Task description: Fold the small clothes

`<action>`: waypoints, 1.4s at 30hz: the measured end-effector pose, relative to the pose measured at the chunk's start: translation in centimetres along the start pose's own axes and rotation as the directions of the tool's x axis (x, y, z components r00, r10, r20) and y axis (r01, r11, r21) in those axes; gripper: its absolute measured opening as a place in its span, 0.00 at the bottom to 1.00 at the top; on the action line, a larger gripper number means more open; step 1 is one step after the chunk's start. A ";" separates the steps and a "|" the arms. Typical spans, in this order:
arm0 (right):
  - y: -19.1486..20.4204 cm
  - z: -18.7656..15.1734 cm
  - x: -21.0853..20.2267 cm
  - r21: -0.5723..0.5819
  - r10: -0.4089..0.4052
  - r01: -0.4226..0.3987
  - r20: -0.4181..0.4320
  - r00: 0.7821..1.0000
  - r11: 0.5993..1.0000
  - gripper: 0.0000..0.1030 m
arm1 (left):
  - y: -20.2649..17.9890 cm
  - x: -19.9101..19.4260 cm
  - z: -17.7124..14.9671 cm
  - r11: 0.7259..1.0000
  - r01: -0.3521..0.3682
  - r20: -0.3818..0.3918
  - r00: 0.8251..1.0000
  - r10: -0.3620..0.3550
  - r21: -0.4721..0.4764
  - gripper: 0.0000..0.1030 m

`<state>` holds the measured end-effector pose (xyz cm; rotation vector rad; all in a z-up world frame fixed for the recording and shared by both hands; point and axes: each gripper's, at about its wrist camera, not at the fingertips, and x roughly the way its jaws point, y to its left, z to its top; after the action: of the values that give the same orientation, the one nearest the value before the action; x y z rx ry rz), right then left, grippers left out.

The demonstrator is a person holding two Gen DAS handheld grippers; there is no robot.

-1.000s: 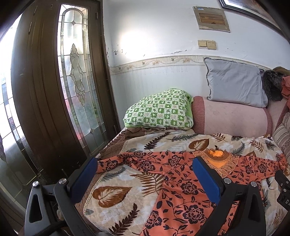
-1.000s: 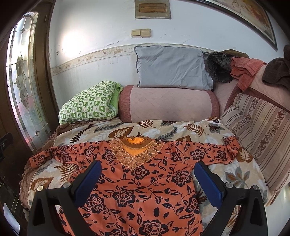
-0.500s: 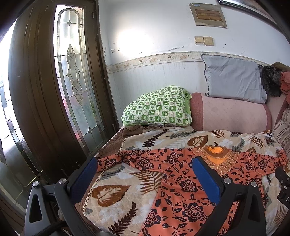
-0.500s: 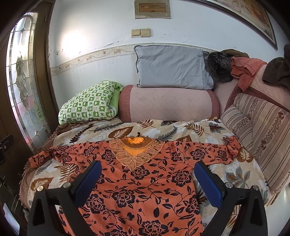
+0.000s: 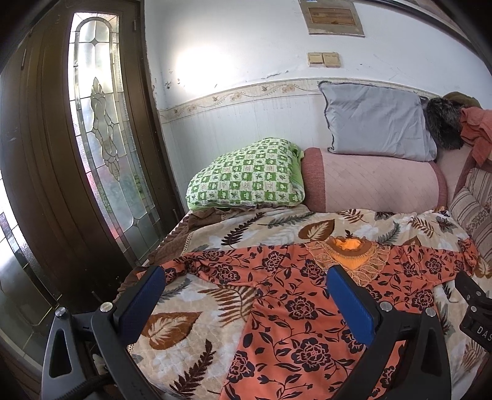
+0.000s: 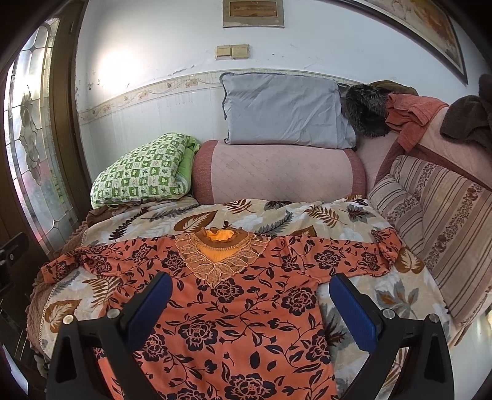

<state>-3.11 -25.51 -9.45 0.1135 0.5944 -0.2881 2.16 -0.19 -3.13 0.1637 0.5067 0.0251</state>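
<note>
Presently, near to far:
Left gripper point(image 5: 246, 303): fingers spread wide, empty, above the garment's left side.
Right gripper point(image 6: 250, 304): fingers likewise apart, empty.
Orange floral garment point(image 6: 233, 310): flat on leaf-print bedspread point(image 6: 276, 215), sleeves outstretched.
Writing: "DAS" fragment on black part point(image 5: 478, 329).
Wall plaque point(image 6: 252, 13): illegible.

We have swung our left hand-held gripper point(image 5: 246, 295) slightly rightward, bringing more of the orange floral top point(image 5: 301, 307) and grey pillow point(image 5: 378, 123) into its view.

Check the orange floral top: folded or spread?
Spread. The orange floral top lies flat on the leaf-print blanket, both sleeves out sideways, neckline showing, no fold.
</note>
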 end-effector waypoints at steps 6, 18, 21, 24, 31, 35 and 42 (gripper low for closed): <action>-0.4 -0.1 0.8 0.003 -0.002 0.002 -0.011 1.000 1.000 1.00 | -1.1 0.7 0.0 1.000 0.003 -0.015 1.000 -0.003 0.023 1.00; -1.3 -0.4 0.6 0.027 -0.003 0.003 -0.014 1.000 1.000 1.00 | -1.3 -0.8 -0.2 0.999 0.002 -0.005 1.000 -0.001 0.036 1.00; -1.5 -0.4 -0.1 0.030 -0.001 0.002 -0.004 1.000 1.000 1.00 | -1.2 -1.5 -0.3 0.999 0.002 -0.001 1.000 -0.002 0.038 1.00; -1.7 -0.3 -0.7 0.032 -0.001 0.001 0.001 1.000 0.999 1.00 | -1.3 -1.8 -0.4 0.999 0.008 -0.001 1.000 -0.008 0.043 1.00; -3.6 -0.6 0.7 0.057 -0.010 0.012 -0.035 0.999 0.998 1.00 | -1.5 4.3 -2.4 0.992 0.127 -0.200 0.972 -0.126 -0.008 1.00; -7.5 -1.9 4.4 0.095 -0.015 0.023 -0.079 0.997 0.995 1.00 | -1.4 12.7 -6.4 0.978 0.165 -0.452 0.868 -0.204 -0.125 1.00; -23.8 -7.1 15.2 0.468 0.078 0.009 -0.166 0.983 0.884 0.99 | -2.4 20.4 -6.9 0.986 0.077 -0.445 0.885 -0.136 -0.148 1.00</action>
<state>-2.08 -50.41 -24.45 0.6240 0.6930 -0.3857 16.67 -0.25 -19.26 0.0020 0.9814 -0.0132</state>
